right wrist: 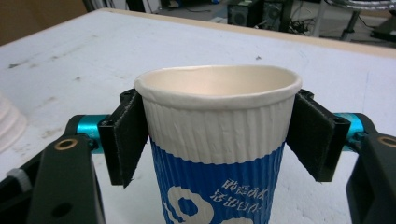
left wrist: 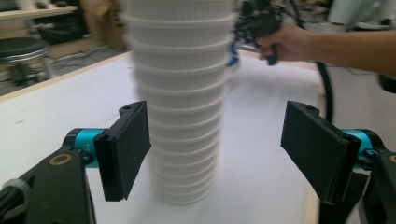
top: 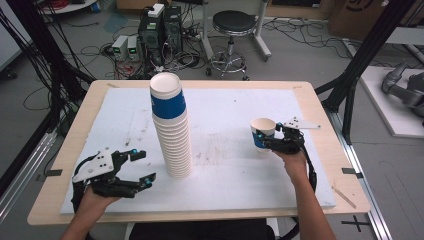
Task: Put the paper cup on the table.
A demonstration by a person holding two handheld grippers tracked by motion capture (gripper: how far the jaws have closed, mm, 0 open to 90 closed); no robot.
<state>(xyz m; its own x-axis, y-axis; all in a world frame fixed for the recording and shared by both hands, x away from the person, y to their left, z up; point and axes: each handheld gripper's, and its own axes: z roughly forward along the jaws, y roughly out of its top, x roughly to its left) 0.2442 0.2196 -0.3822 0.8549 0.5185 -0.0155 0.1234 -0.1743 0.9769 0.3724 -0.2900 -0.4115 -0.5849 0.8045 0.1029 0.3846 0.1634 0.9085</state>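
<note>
White foam board covers the wooden table, scuffed grey at the middle, where a tall stack of ribbed paper cups stands. The right gripper is clamped on one blue-banded cup, held upright at the board's right side, so the step looks like setting it down. The left gripper, jaws apart and empty, sits beside the stack's base; next I'd expect it to steady the stack.

Single paper cup: white ribbed upper band, blue lower w/ white print, upright, open end up, empty, rim squeezed slightly oval; sits right side of worktop. Cup stack: tall, white ribbed rims, top cup w/ blue band, upright w/ slight lean, centre of worktop, well apart from single cup.
</note>
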